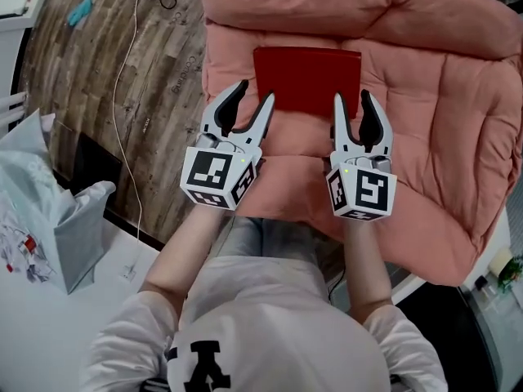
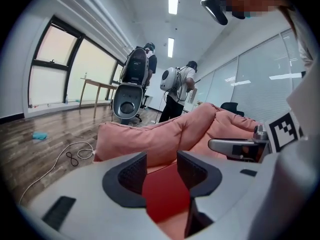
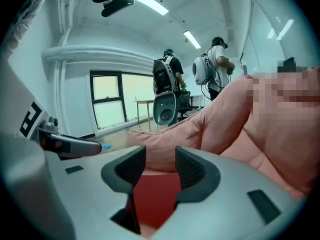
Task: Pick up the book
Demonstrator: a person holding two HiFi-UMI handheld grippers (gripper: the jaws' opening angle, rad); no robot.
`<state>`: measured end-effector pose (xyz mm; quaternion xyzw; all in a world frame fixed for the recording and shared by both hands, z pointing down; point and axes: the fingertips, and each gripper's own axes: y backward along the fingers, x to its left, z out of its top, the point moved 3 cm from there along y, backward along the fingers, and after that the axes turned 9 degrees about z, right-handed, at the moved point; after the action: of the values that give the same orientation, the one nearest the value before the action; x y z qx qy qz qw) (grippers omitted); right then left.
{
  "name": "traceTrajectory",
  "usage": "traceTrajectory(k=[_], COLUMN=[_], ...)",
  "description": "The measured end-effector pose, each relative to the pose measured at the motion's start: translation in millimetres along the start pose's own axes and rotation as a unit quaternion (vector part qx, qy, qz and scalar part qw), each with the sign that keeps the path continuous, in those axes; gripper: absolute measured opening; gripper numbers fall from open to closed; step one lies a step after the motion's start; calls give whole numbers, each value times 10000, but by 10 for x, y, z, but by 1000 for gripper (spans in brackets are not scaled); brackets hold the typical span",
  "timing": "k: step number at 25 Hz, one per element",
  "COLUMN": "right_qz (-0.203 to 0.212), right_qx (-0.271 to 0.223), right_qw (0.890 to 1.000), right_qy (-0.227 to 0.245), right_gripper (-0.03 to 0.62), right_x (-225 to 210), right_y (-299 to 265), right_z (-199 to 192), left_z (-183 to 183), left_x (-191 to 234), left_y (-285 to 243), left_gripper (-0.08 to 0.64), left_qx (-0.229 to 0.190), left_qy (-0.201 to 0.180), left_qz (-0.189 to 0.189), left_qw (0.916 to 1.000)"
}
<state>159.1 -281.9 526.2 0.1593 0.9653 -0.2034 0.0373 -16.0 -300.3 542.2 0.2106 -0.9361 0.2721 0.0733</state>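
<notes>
We see the red book (image 1: 307, 80) lying flat and closed on a big pink quilted cushion (image 1: 441, 104), toward the cushion's left side, with its long edges running across the head view. The cushion rests on a wood-plank floor (image 1: 90, 88), where a thin white cable (image 1: 122, 80) trails past a small teal object (image 1: 80, 11). At our left a crumpled grey bag (image 1: 57, 211) sits on a white worktop (image 1: 98, 300).

We hold the left claw (image 1: 254, 95) at the book's near left corner, its jaws spread. Its inner fingertip (image 1: 267, 100) sits right at that corner, and we cannot tell whether it touches the cover. In the left gripper view the dark pads (image 2: 131, 173) stand apart, with the red cover showing low in the gap between them.

We hold the right claw (image 1: 351, 98) at the book's near right corner, its jaws spread too, with its tips over the book's near edge in the head view. In the right gripper view its pads (image 3: 192, 170) stand apart around a strip of red cover, and neither presses on it.

Beyond the cushion, two people wearing backpacks (image 2: 177, 89) stand beside a grey pod-like chair (image 2: 127, 96), and a wooden table (image 2: 97, 86) stands by the windows
</notes>
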Motion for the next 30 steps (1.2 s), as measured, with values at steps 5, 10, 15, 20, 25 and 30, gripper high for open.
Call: traceTrajectory(k=[5,10,15,20,25,30], right_qz=[-96,-234,-325,-363,-413,-464], right_qx=[227,437,662,955,1024,1183], right_qw=[9997,9988,9973,9947,9937,9917], right_qy=[-29,-59,-67,-130,-178,-213], right_gripper=[201,216,233,263,270,278], right_x=[-126,-271,-372,-429,-477,-509], right_y=[-116,-237,-327,-419,-486,-533], right_z=[-219,-428,-624,-854,-952,-1102], left_z=[-202,-424,-645,-953,-1143,-1341], left_x=[110,197,299,409,488,553], left_y=[-183,-411,-585,-731,-841,-966], left_gripper=[187,204,213,244,250,255], left_qx=[190,420,644,822,973,1085], left_qy=[103,324,447,673,686,684], left_qz=[63,100,152,99,165,131], left_qw=[9997,9985,9968,9943,9927,9917])
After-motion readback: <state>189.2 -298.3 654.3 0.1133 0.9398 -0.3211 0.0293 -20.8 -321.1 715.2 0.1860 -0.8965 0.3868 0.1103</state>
